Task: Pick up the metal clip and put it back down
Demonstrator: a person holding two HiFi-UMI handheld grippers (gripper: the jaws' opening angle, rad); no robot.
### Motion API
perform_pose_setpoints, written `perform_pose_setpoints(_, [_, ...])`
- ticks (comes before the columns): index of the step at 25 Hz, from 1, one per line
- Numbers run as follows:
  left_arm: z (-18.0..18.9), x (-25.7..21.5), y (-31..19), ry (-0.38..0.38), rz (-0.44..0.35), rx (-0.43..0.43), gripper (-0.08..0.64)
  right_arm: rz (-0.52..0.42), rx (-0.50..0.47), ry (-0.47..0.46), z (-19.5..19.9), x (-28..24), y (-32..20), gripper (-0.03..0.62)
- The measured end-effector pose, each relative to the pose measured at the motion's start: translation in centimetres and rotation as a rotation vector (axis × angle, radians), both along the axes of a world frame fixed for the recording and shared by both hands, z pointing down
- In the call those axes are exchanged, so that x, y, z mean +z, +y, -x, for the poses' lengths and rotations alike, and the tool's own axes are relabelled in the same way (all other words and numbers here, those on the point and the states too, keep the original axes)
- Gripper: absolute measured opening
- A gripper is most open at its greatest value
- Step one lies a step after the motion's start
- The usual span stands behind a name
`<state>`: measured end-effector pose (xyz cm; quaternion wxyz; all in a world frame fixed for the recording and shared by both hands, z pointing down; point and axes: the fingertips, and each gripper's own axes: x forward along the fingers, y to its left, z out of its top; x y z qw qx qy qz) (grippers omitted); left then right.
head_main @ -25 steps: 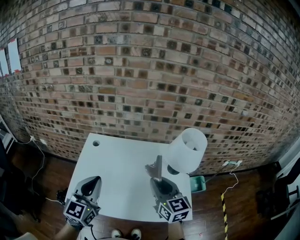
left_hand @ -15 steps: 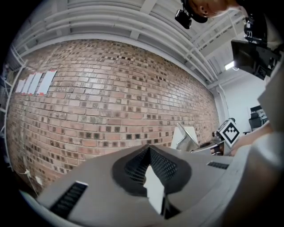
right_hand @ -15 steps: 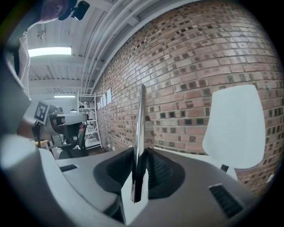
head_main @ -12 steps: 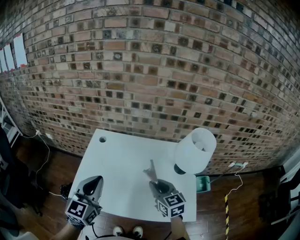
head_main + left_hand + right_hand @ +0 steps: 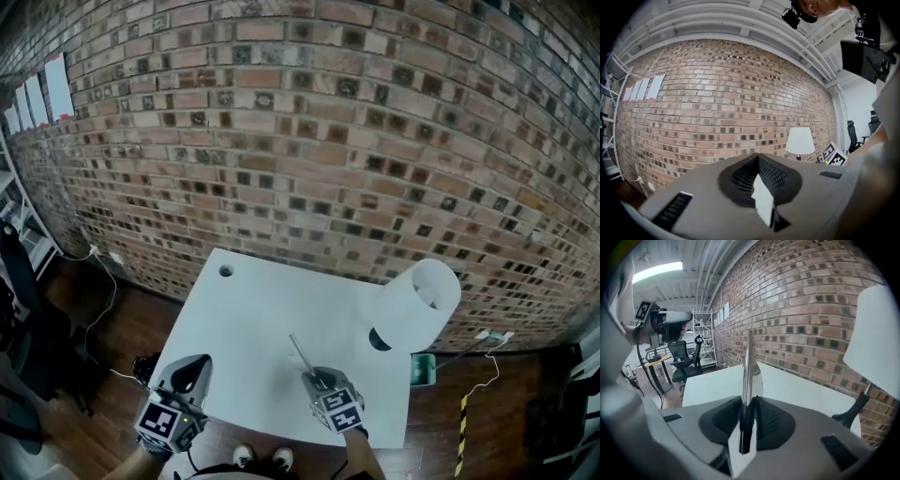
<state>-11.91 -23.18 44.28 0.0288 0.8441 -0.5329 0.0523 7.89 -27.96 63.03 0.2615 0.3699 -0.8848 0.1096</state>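
Right gripper (image 5: 317, 378) pinches the metal clip (image 5: 302, 354) over the table (image 5: 253, 319), left of the lamp (image 5: 419, 302). The pickup looks done, and setting it down remains. Left gripper (image 5: 192, 366) hangs pressed together, empty.

Desk (image 5: 253, 328) showing plain white. Lamp (image 5: 419, 305) wearing white shade, black base. Brick wall (image 5: 309, 141) running red-brown, dark square insets dotting it. Metal clip (image 5: 749, 366) gleaming silver. Left gripper (image 5: 192, 367), right gripper (image 5: 317, 379) showing grey, black ribbed pads (image 5: 771, 420); cubes (image 5: 167, 424) carrying black-white square markers. Floor (image 5: 112, 328) showing dark brown.
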Motion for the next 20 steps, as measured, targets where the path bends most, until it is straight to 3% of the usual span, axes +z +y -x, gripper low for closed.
perform_pose_setpoints(9, [1.9,1.0,0.7,-0.012,0.041,-0.05,0.018,0.123,-0.123,0.125,2.9,7.5,1.0,0.086])
perform_pose_setpoints(20, [2.0,1.9,0.5,-0.004,0.073,-0.067,0.018,0.137,-0.197,0.265,3.6,11.6,1.4,0.086])
